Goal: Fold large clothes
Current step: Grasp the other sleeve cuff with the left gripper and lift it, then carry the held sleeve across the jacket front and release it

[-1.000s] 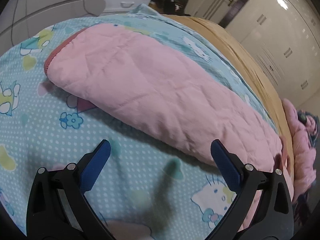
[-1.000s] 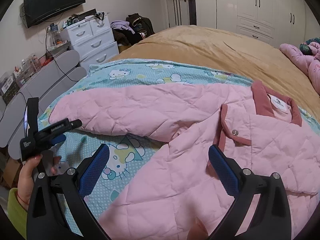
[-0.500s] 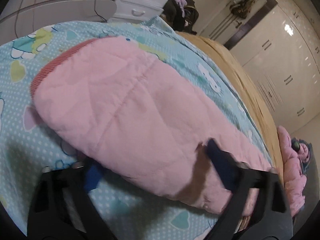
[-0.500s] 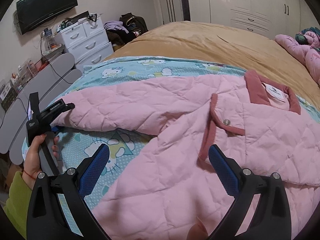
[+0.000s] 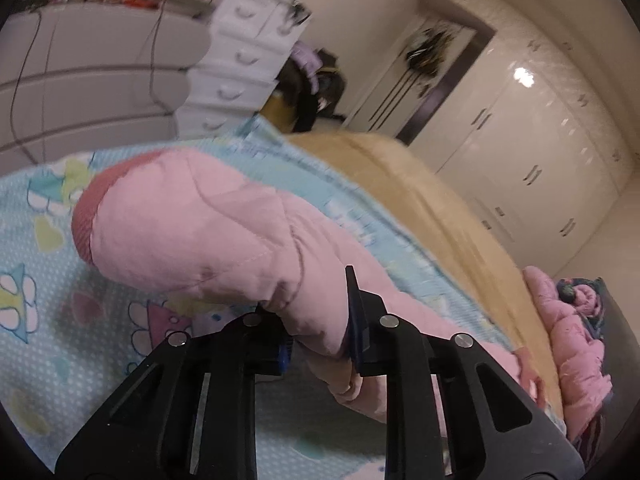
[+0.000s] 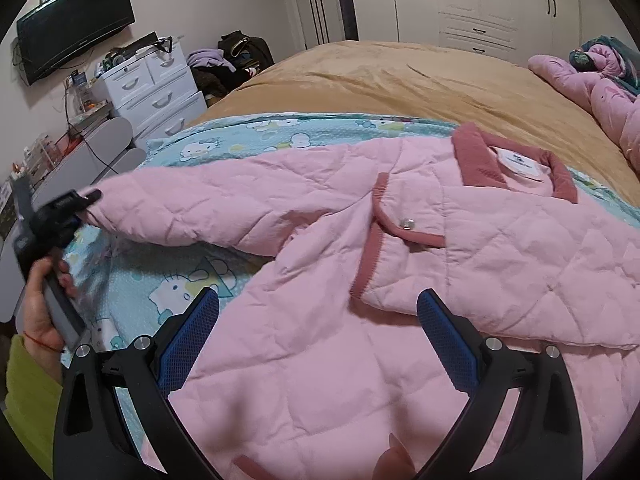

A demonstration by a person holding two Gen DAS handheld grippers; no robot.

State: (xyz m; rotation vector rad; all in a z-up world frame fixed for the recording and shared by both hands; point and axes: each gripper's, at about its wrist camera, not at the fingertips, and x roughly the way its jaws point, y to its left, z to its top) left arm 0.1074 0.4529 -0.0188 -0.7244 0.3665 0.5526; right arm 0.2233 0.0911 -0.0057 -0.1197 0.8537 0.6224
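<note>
A pink quilted jacket [image 6: 500, 248] with a dark pink collar [image 6: 476, 156] lies spread on the bed. Its sleeve [image 6: 200, 208] stretches to the left. In the left wrist view my left gripper [image 5: 316, 320] is closing its jaws on that sleeve [image 5: 192, 232], with the fabric bunched between the pads behind the ribbed cuff [image 5: 86, 216]. The sleeve end hangs lifted off the blanket. In the right wrist view the left gripper [image 6: 86, 198] shows at the sleeve tip, held by a hand [image 6: 40, 308]. My right gripper [image 6: 318, 300] hovers open over the jacket's lower front, holding nothing.
A blue cartoon-print blanket [image 6: 180, 292] lies under the jacket on a tan bedspread [image 6: 400, 84]. White drawers [image 6: 156, 92], a wall TV [image 6: 72, 24] and grey furniture stand left of the bed. A wardrobe [image 6: 480, 0] lines the back wall. Pink bedding [image 6: 592, 80] is heaped at far right.
My left gripper went from open in front of the sleeve to clamped on it and rose, lifting the sleeve end. My right gripper slid over the jacket, staying open.
</note>
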